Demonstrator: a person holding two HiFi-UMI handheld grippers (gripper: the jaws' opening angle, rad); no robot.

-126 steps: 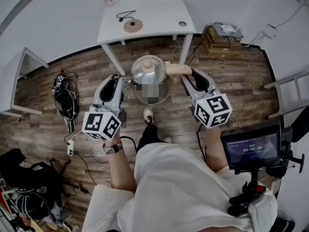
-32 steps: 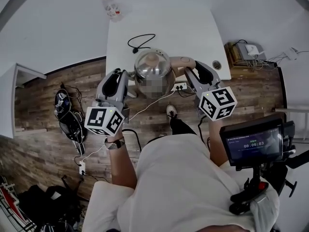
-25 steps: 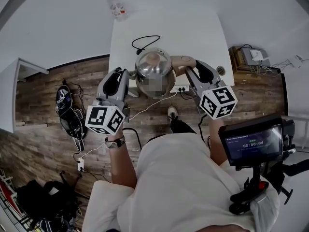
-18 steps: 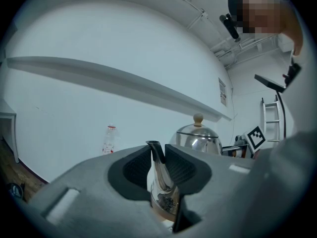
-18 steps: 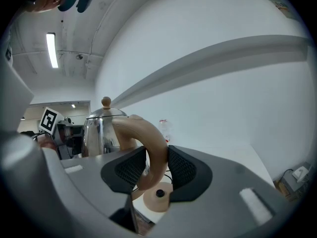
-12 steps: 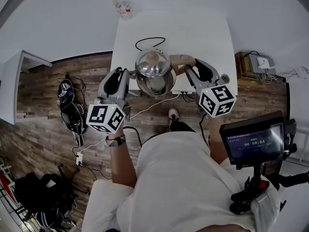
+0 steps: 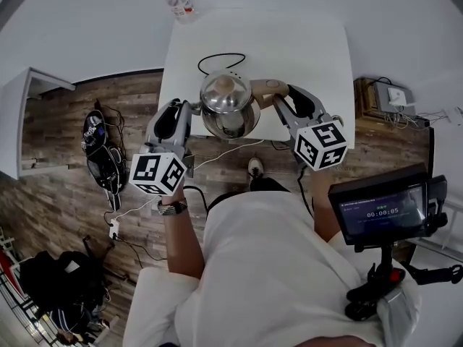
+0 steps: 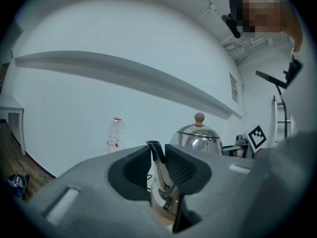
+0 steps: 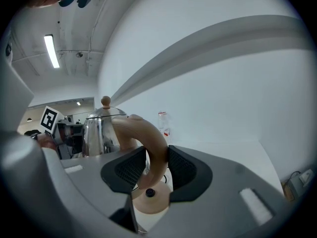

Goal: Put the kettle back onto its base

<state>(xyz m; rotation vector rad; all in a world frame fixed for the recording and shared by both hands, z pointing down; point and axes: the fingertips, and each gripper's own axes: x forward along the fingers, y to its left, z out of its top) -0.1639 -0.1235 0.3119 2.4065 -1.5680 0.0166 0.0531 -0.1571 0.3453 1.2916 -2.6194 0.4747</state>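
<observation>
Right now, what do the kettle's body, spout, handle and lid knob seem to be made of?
Kettle body and spout: polished metal, probably stainless steel, judging by the mirror-like reflections.
Handle: smooth matte beige, likely plastic, with no glare or grain showing.
Lid knob: tan and matte, either wood or plastic; too small to tell.

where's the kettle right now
Head view, top centre: the kettle is held over the white table's near edge, its spout in the left claw and its handle in the right claw.
</observation>
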